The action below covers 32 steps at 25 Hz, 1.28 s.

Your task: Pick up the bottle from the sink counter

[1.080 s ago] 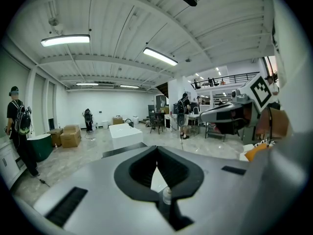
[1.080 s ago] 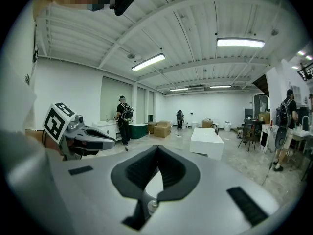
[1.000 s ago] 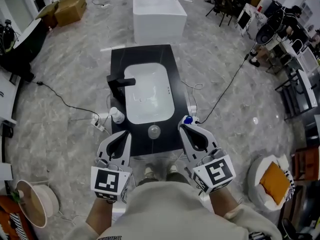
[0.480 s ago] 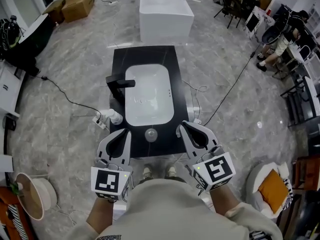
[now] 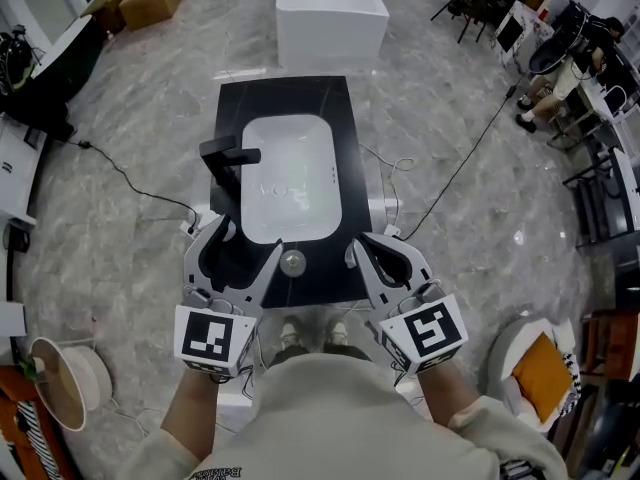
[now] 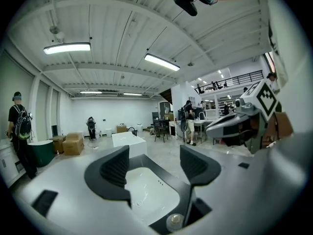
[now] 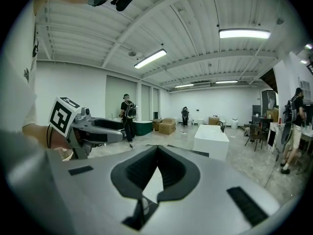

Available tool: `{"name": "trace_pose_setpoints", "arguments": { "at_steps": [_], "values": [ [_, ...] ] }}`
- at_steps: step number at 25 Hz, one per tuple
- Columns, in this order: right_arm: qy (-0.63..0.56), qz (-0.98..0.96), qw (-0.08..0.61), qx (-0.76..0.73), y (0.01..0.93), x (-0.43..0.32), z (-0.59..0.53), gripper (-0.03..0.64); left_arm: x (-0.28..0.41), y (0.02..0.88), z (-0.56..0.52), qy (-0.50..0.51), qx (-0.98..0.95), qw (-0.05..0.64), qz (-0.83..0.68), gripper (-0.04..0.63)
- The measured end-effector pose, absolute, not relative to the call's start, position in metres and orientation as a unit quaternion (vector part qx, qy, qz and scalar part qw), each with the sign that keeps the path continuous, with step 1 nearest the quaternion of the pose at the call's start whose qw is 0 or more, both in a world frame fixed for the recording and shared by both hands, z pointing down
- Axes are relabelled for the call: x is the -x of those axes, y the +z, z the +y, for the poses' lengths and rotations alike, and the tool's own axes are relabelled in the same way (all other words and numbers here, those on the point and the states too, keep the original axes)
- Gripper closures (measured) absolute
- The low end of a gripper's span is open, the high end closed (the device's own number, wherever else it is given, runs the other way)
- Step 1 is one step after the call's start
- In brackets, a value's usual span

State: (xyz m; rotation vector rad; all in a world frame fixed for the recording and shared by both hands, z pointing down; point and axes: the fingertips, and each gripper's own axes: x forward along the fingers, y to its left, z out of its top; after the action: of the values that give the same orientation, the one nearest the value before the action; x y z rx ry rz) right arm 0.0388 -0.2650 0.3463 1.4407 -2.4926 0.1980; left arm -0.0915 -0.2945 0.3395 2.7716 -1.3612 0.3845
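your left tongs [image 5: 247, 240]: just spread open, empty, front-left of basin [image 5: 290, 173]
your right tongs [image 5: 362, 248]: pressed together, empty, front-right of basin
bottle [image 5: 291, 261]: just front of basin

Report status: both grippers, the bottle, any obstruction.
Left gripper jaws just opened, nothing between. Right gripper shut, empty. Bottle upright at counter front edge, untouched. Nothing blocking.

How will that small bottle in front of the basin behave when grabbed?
The bottle looks small and round, so probably light and apt to roll if tipped. It stands on the narrow front strip of the counter, so a hard nudge might send it off.
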Motion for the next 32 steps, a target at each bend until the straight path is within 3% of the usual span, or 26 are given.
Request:
{"name": "trace_pose_setpoints", "arguments": {
  "at_steps": [7, 16, 25, 32],
  "values": [
    [0.089, -0.857, 0.146, -0.486, 0.376, -0.033, -0.282, 0.62, 0.076, 0.376, -0.308, 0.13, -0.896, 0.019, -0.424, 0.235],
    [0.131, -0.854, 0.169, -0.475, 0.426, -0.023, -0.288, 0.62, 0.064, 0.473, -0.315, 0.188, -0.894, 0.061, -0.402, 0.227],
    [0.167, -0.852, 0.208, -0.451, 0.483, -0.009, -0.276, 0.62, 0.051, 0.59, -0.302, 0.251, -0.884, 0.146, -0.366, 0.221],
    [0.193, -0.849, 0.232, -0.435, 0.525, 0.0, -0.267, 0.62, 0.041, 0.653, -0.293, 0.292, -0.876, 0.161, -0.349, 0.218]
  ]
}}
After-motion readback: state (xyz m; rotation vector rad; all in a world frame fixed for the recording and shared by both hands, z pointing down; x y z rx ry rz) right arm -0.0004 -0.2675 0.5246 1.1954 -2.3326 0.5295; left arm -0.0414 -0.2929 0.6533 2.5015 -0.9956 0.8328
